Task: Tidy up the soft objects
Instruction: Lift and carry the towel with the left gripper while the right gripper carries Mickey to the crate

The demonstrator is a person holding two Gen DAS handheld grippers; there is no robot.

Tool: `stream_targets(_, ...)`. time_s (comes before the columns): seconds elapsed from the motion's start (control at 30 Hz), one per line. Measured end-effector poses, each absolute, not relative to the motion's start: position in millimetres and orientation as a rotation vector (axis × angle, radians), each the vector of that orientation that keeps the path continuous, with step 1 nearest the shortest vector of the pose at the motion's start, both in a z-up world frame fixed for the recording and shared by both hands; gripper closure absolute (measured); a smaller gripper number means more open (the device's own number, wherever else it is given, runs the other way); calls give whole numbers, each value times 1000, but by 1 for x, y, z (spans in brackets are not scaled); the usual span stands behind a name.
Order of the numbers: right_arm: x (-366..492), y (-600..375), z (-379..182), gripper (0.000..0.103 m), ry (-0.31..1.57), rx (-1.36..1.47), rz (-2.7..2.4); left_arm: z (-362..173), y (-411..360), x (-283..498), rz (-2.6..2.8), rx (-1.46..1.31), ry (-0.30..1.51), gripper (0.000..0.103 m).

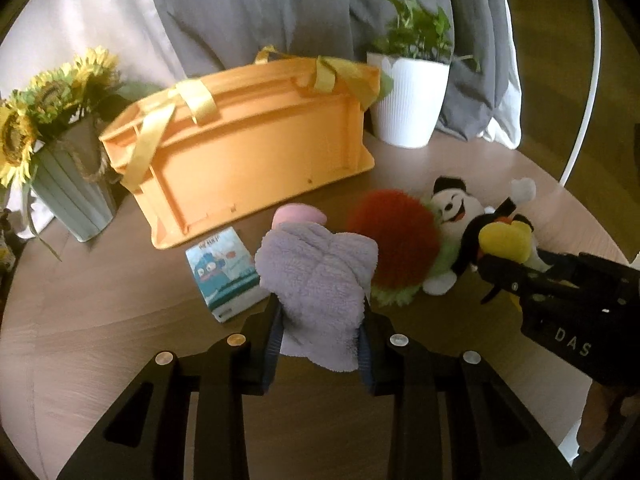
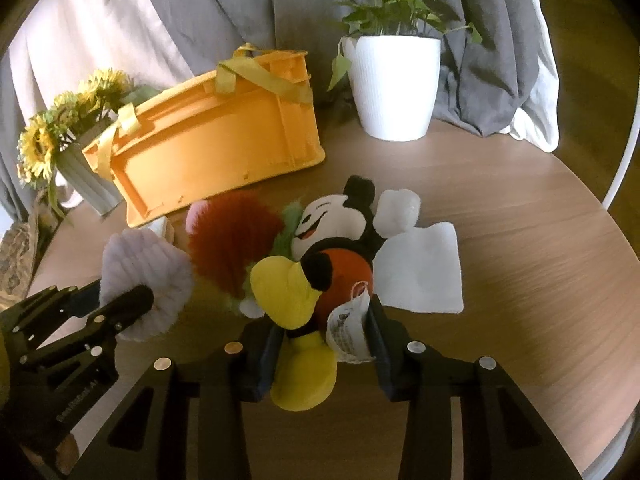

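Note:
My left gripper (image 1: 322,320) is shut on a fluffy lilac cloth (image 1: 320,276), held above the table; it shows at the left of the right wrist view (image 2: 146,280). My right gripper (image 2: 324,340) is shut on the legs of a Mickey Mouse plush (image 2: 332,256) with yellow shoes, also seen in the left wrist view (image 1: 464,216). A red and green fuzzy toy (image 1: 394,236) lies between the two, beside the plush (image 2: 232,240). An orange plastic crate (image 1: 248,136) with yellow straps stands tilted behind them (image 2: 216,136).
A white cloth (image 2: 420,264) lies right of the plush. A small printed packet (image 1: 226,276) lies in front of the crate. A white pot with a green plant (image 1: 408,100) and a sunflower vase (image 1: 68,184) stand at the back. Grey curtains hang behind the round wooden table (image 2: 520,240).

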State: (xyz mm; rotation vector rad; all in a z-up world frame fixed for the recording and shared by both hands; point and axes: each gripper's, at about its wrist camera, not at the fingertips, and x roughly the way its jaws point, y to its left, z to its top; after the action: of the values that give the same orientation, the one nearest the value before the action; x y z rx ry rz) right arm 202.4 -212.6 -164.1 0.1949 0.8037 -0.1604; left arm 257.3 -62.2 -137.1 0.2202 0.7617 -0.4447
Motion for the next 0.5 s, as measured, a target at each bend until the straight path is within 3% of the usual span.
stream_targets(0.5, 195, -217, -124, 63, 695, 192, -174, -101, -62, 252, -445, 181, 686, 71)
